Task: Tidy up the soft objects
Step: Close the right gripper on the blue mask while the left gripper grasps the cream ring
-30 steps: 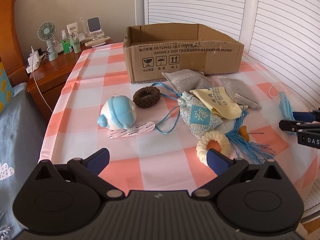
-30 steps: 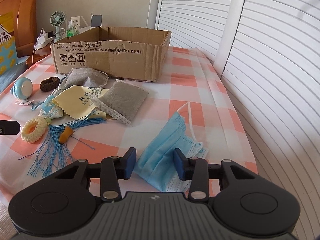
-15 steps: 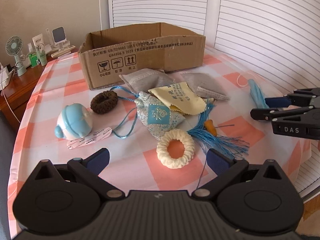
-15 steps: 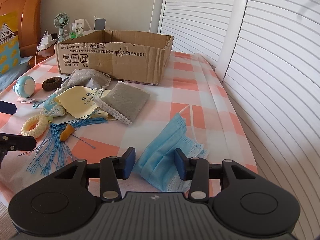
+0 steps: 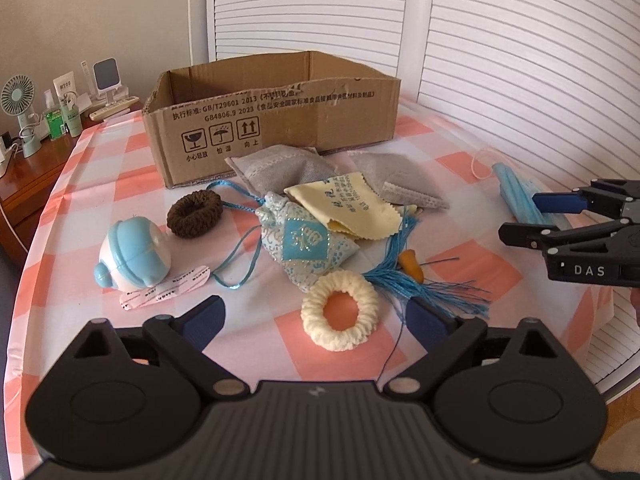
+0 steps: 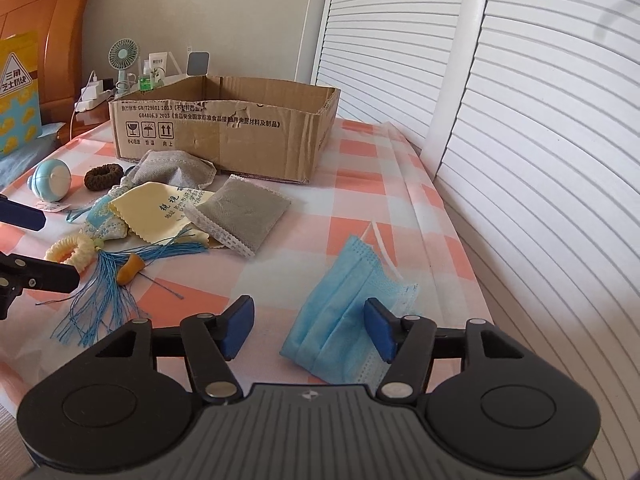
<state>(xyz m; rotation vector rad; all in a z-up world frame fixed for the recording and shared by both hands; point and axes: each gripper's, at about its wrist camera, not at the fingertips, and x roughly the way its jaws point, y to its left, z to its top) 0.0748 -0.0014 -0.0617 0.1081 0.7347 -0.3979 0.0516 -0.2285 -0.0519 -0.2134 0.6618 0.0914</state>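
Your 2 grippers are wide open and empty: right gripper (image 6: 306, 326) frames the face mask (image 6: 348, 312); close, then carry to the box (image 6: 224, 128).

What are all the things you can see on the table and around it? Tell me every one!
cardboard box: 1, brown, back of table, open top
grey pouches: 2, grey with lace edge, in front of the box
yellow cloth: 1, pale yellow, over the blue sachet
blue sachet: 1, light blue, centre, with cord and tassel
brown scrunchie: 1, dark brown, left of sachet
cream scrunchie: 1, cream, near front
round toy: 1, blue and white, left side
face mask: 1, blue, right side
checked tablecloth: 1, pink and white
small fan: 1, pale green, on side cabinet
left gripper: 1, black, blue pads, open
right gripper: 1, black, open, by the mask
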